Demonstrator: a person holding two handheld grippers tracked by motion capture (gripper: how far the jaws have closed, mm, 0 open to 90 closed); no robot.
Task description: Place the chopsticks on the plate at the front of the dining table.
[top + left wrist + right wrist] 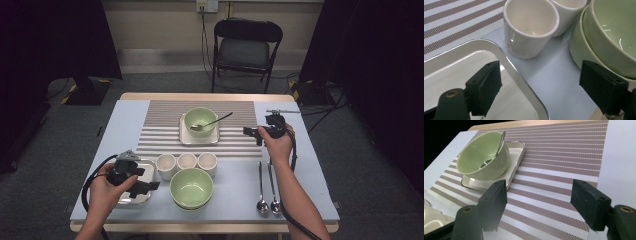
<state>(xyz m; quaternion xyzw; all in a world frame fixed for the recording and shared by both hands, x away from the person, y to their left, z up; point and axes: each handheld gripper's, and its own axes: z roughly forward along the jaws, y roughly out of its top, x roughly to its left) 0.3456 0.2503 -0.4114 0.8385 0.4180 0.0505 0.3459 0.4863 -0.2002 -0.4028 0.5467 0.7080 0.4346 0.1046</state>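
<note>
Left gripper [142, 179] hangs over the metal tray [506, 60] at seven o'clock on the table, jaws spread, one above the tray floor and one outside its rim (nothing pinched). Right gripper [256, 134] hovers at three o'clock, jaws spread and empty, facing the green bowl [482, 157] with its spoon [212, 122]. Risk, I'd say: lifting the tray could knock the white cup [530, 26] just beside it.

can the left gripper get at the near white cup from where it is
Probably yes: the left gripper hangs open over the tray's corner, and bare table lies between it and the cup.
</note>
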